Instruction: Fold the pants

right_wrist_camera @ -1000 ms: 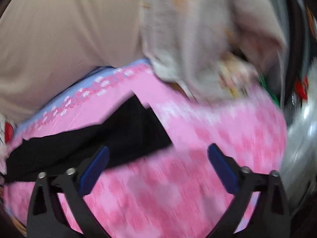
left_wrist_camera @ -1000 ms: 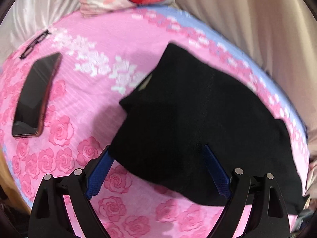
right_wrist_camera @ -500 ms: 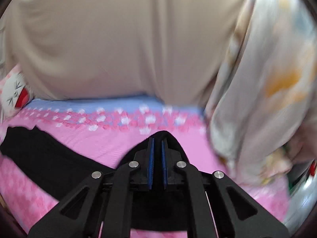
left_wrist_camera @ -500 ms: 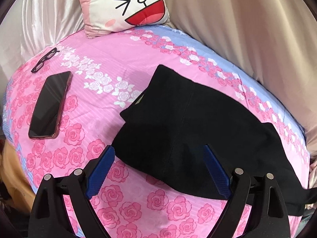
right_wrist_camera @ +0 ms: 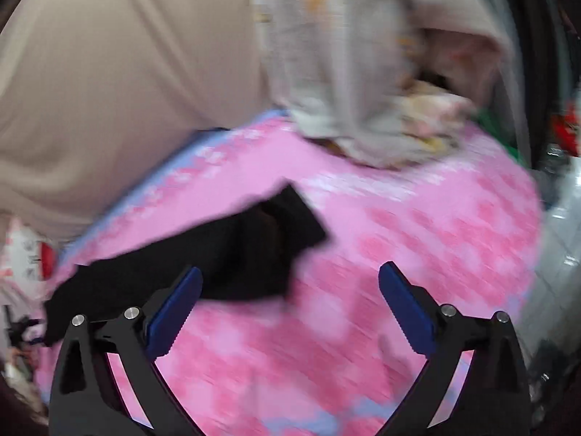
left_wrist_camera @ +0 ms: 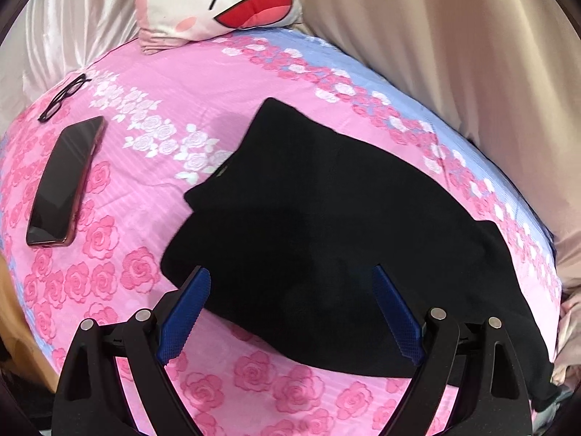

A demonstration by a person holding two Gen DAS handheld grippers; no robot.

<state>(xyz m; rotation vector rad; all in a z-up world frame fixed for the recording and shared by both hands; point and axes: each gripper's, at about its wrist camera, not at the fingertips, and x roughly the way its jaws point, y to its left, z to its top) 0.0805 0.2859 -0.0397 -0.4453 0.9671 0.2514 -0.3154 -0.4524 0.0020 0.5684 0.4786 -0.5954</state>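
Observation:
The black pants (left_wrist_camera: 326, 225) lie folded lengthwise on the pink rose bed sheet (left_wrist_camera: 174, 72). My left gripper (left_wrist_camera: 290, 272) hovers open over their near edge, blue pads apart and not pressing the cloth. In the blurred right wrist view the leg end of the pants (right_wrist_camera: 236, 254) rests on the sheet, up and left of my right gripper (right_wrist_camera: 290, 269). Its jaws are opening, with only pink sheet between them.
A dark phone (left_wrist_camera: 65, 181) and black glasses (left_wrist_camera: 63, 96) lie on the sheet's left side. A cartoon-face pillow (left_wrist_camera: 225, 0) stands at the head. Beige curtain (left_wrist_camera: 454, 54) lines the far side. Pale clothes (right_wrist_camera: 363, 91) are heaped at the foot.
Half a second ago the right gripper was shut at the pants' leg end; now it stands open and has swung off to the right. The left gripper has drawn back slightly.

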